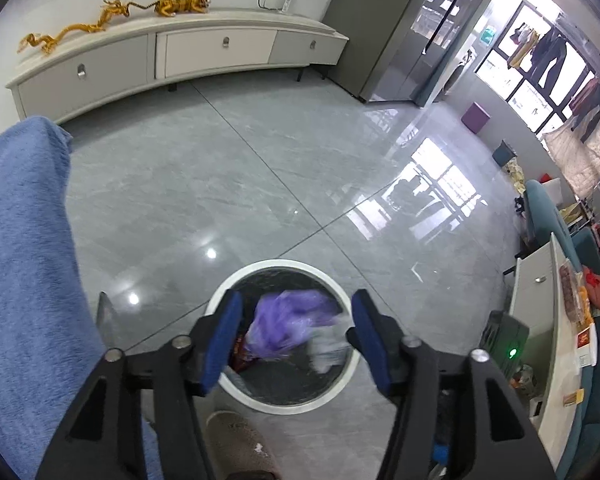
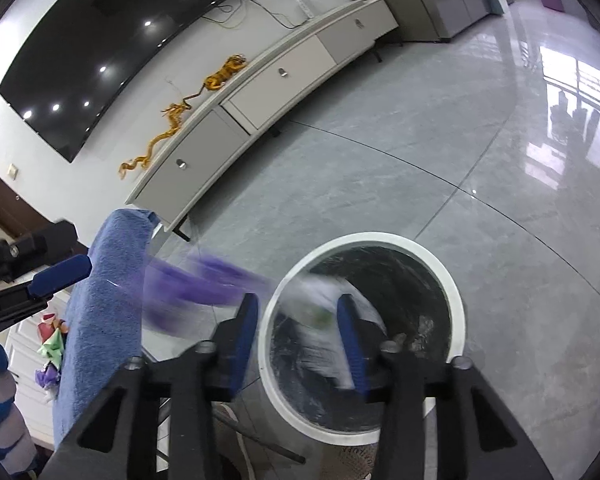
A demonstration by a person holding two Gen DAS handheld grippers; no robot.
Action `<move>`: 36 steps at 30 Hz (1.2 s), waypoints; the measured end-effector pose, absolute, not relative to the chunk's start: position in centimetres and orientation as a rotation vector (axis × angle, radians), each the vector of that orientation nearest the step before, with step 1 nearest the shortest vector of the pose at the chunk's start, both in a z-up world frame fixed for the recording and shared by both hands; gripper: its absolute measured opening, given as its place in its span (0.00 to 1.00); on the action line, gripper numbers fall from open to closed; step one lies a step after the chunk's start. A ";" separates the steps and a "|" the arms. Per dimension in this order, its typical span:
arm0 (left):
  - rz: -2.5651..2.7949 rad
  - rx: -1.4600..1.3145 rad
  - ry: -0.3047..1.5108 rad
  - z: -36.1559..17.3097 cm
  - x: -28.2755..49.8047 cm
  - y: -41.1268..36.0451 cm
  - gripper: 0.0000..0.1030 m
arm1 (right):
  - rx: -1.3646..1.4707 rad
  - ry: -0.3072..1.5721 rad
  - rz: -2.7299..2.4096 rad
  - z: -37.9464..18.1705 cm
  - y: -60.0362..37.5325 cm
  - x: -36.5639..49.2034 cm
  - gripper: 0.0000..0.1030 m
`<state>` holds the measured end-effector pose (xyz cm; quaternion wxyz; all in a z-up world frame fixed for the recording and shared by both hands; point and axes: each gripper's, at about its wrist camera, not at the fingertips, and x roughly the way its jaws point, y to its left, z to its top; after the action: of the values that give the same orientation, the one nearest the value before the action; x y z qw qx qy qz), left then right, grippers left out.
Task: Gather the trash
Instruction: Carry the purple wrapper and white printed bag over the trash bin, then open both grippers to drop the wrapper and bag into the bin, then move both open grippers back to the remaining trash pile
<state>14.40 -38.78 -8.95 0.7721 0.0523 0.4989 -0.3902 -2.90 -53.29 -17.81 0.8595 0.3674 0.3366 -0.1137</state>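
A round white-rimmed trash bin with a dark liner stands on the floor below both grippers; it also shows in the right wrist view. My left gripper is open above it. A blurred purple bag and white wrapper are loose in the air between its jaws, over the bin. My right gripper is open at the bin's left rim, with a blurred white wrapper between its jaws and purple trash smeared to the left. The left gripper appears at the left edge.
A blue towel drapes over a table edge at the left, also in the right wrist view. A white TV cabinet with golden figures stands at the far wall. Grey tiled floor lies between. A cluttered white table stands right.
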 end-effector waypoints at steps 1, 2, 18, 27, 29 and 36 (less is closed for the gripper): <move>-0.850 0.110 1.086 -9.1 14.3 -38.9 0.57 | 0.773 0.709 -0.243 -17.8 -53.3 -3.0 0.40; -0.851 0.109 1.091 -9.1 14.3 -38.9 0.57 | 0.776 0.711 -0.249 -17.9 -53.4 -3.2 0.40; -0.764 0.086 0.961 -4.9 12.9 -31.5 0.57 | 0.700 0.670 -0.263 -12.8 -50.5 -4.7 0.42; -0.705 -0.020 0.807 -0.4 11.2 -23.1 0.57 | 0.584 0.621 -0.256 -7.2 -46.7 -5.8 0.43; -0.699 -0.038 0.777 0.6 10.8 -21.1 0.57 | 0.556 0.610 -0.248 -5.9 -45.6 -5.9 0.43; -0.672 -0.054 0.730 3.1 9.5 -15.2 0.57 | 0.468 0.569 -0.221 -1.6 -41.9 -6.2 0.44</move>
<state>9.48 -15.21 3.10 0.8792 -0.0261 0.3501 -0.3222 -6.23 -41.91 -1.59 0.9270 0.2281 0.2774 -0.1080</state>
